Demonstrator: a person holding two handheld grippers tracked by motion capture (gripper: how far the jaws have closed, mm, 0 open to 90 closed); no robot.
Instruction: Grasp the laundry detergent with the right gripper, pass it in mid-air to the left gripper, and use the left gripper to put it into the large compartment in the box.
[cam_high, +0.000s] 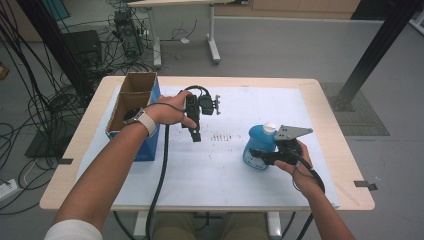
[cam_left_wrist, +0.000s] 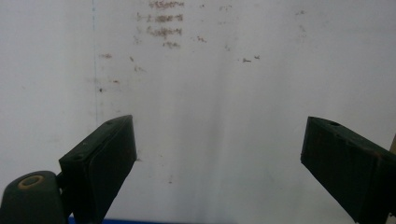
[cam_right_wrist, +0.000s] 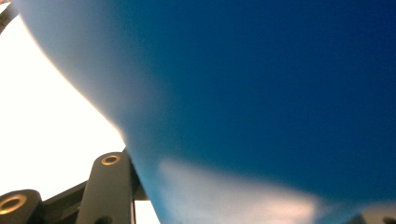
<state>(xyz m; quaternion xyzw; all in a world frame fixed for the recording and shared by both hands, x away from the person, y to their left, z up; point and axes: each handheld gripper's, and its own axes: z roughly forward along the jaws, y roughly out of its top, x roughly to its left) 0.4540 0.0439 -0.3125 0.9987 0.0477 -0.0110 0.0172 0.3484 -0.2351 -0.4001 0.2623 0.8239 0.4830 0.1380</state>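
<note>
A blue bottle (cam_high: 260, 141) with a white cap stands on the white mat (cam_high: 220, 170) at the right of the table. My right gripper (cam_high: 256, 154) comes at it from the right, its jaws shut on the bottle's lower body. In the right gripper view the bottle's blue wall (cam_right_wrist: 261, 93) sits right against the camera. My left gripper (cam_high: 196, 136) hangs over the mat's middle left and points down. The left gripper view has its jaws (cam_left_wrist: 219, 140) wide apart with nothing between them, above smudged mat (cam_left_wrist: 210, 70).
An open cardboard box (cam_high: 132, 100) with blue sides stands at the table's left, just beside my left forearm. The mat covers most of the wooden table (cam_high: 350, 165). Cables trail from both grippers toward the front edge. Floor cables and stands lie beyond the table.
</note>
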